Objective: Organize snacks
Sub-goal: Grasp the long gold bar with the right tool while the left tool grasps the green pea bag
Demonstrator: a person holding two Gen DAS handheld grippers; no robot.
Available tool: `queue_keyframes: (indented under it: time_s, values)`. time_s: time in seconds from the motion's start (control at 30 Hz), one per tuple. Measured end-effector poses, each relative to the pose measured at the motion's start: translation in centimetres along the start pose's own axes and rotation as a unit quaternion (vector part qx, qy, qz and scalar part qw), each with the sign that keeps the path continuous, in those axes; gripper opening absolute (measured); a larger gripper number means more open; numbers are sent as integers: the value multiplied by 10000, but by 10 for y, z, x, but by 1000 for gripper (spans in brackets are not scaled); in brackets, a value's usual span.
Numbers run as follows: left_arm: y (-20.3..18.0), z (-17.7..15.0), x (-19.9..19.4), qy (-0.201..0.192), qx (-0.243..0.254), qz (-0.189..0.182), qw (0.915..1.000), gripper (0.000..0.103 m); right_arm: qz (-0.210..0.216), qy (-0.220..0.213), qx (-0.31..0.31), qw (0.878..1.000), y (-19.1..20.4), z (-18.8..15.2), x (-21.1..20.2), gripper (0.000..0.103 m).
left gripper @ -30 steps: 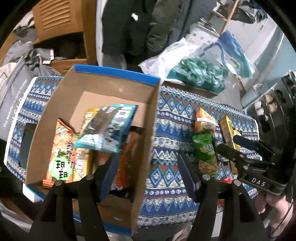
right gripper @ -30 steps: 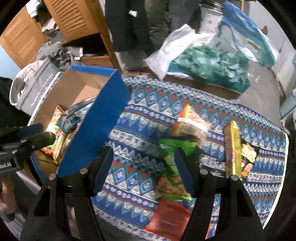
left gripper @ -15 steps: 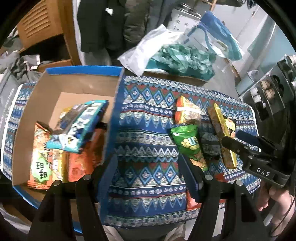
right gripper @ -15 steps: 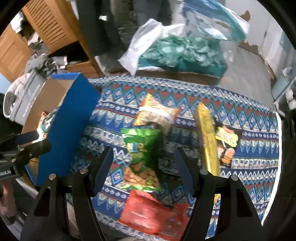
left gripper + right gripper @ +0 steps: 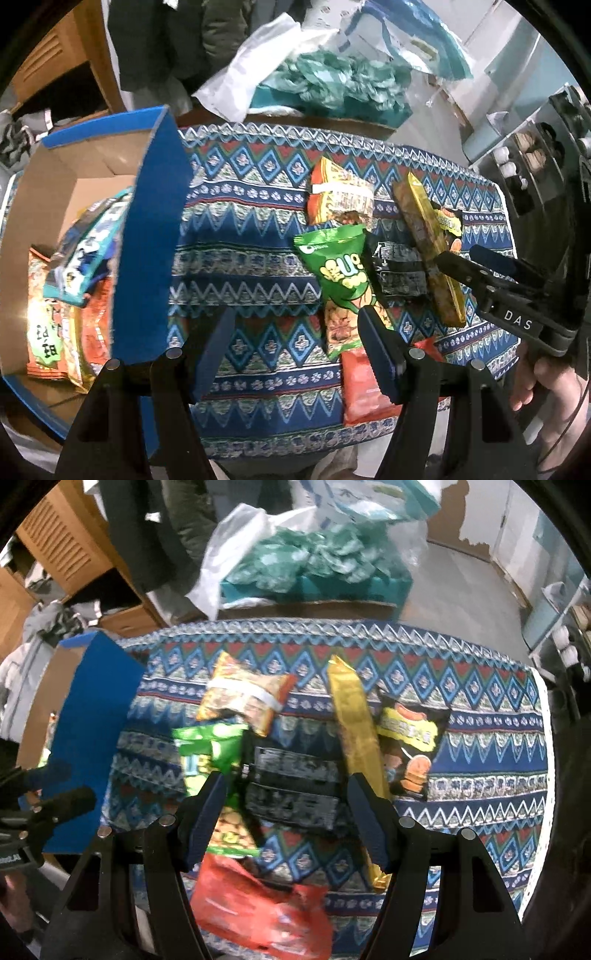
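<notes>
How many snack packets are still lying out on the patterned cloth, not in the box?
6: orange-yellow bag farthest, green bag and black packet in the middle, gold bar, hot-dog packet rightmost, red bag nearest. Overlaps may hide others.

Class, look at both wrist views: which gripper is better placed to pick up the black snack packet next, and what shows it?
Right, probably. The open right gripper points at the black packet, which lies between its fingers' lines. The open left gripper points at bare cloth beside the green bag.
</notes>
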State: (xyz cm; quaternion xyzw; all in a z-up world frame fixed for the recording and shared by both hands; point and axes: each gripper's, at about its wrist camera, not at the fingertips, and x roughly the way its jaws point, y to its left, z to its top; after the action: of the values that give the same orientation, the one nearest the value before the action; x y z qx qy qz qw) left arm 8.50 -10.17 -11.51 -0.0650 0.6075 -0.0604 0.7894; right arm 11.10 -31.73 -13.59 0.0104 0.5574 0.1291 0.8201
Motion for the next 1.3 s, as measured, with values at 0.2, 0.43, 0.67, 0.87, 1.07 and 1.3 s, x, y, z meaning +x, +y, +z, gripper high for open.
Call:
queue_keyframes:
  time_s: [0.2, 0.43, 0.67, 0.87, 1.07, 1.3]
  values:
    - [-9, 9, 23, 134, -83, 20, 9999, 76, -113, 42, 143, 9998, -25, -6, 11, 69]
    - [-12, 14, 53, 407, -341, -35, 9986, 75, -124, 271, 279, 9992, -49, -11, 26, 69]
    - [-18, 17, 71, 565, -491, -80, 9972, 76, -59, 384, 255, 9989, -62, -17, 40, 69]
    - [-29, 20, 87, 681, -494, -78, 9964, 76, -2, 438, 216, 9988, -64, -17, 53, 58]
    - [-35, 17, 107, 825, -339, 11, 9960, 76, -145, 472, 83, 9987, -61, -13, 68, 38]
    - [-33, 13, 117, 830, -9, -281, 9962, 44, -172, 540, 67, 9984, -66, -16, 66, 28]
